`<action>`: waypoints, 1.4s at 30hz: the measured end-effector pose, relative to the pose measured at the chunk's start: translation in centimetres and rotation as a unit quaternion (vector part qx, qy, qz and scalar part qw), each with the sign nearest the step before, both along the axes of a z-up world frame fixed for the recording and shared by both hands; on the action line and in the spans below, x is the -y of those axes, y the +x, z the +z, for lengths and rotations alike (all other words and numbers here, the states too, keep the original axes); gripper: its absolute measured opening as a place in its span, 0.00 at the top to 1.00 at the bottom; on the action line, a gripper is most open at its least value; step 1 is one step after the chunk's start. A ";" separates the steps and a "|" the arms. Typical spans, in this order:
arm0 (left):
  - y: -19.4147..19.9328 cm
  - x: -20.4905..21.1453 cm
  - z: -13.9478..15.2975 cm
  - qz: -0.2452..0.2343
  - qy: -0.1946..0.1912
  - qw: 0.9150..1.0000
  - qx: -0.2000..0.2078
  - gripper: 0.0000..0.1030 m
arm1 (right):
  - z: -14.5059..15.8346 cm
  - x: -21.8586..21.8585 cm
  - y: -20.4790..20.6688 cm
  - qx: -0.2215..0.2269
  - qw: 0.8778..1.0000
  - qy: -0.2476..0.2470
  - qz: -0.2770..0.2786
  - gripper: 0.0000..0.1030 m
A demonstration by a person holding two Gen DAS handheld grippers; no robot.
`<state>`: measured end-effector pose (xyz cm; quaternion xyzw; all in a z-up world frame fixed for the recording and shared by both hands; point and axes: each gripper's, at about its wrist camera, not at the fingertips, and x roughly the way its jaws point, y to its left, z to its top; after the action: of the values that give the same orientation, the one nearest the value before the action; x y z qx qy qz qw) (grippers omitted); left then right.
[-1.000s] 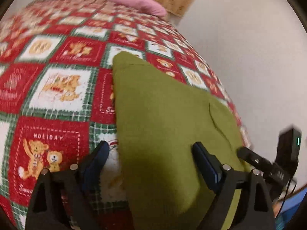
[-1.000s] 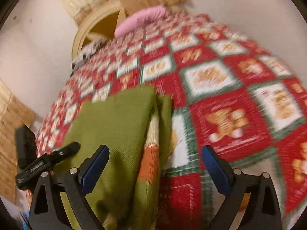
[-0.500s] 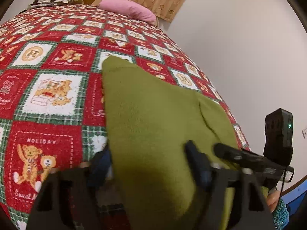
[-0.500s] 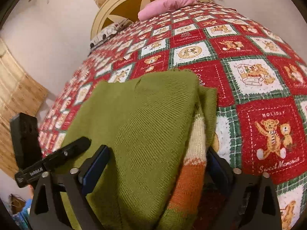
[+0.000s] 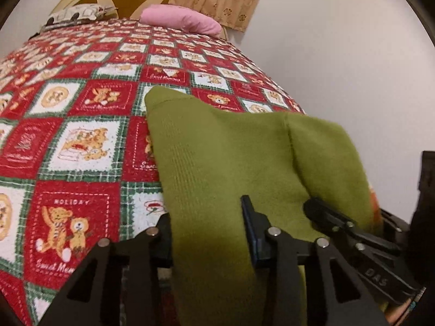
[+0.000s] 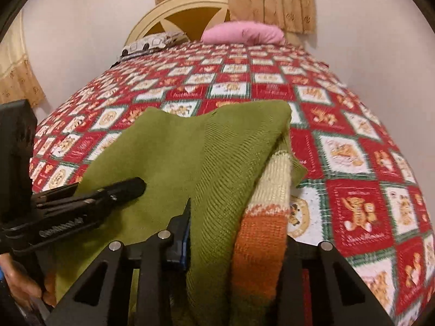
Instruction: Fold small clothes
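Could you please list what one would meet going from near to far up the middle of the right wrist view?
right tool → green sweater → red patchwork quilt → pink pillow → cream headboard

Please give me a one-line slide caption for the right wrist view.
Right claw shut on near edge of green knitted sweater lying on teddy-bear Christmas quilt.

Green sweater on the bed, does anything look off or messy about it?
Nothing damaged. The green sweater is bunched between both claws, and its cream-and-orange striped part pokes out on the right claw side, so the edges aren't lined up.
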<state>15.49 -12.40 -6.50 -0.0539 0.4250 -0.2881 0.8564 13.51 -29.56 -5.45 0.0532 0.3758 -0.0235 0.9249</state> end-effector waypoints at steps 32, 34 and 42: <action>-16.9 4.9 7.6 -0.124 0.034 0.986 0.108 0.64 | 8.6 -0.7 -23.3 0.087 0.991 -0.010 -0.105 0.67; -17.4 6.2 7.3 -0.134 0.034 0.985 0.102 0.64 | 8.4 0.3 -24.2 0.083 0.990 -0.010 -0.114 0.67; -19.4 10.2 7.1 -0.163 0.045 0.980 0.102 0.64 | 7.6 3.5 -26.5 0.081 0.986 -0.003 -0.146 0.67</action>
<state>-3.90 -22.56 0.61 0.0846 0.3513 -0.4087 0.8381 -12.95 -33.05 2.12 0.1064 0.2879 -0.1548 0.9390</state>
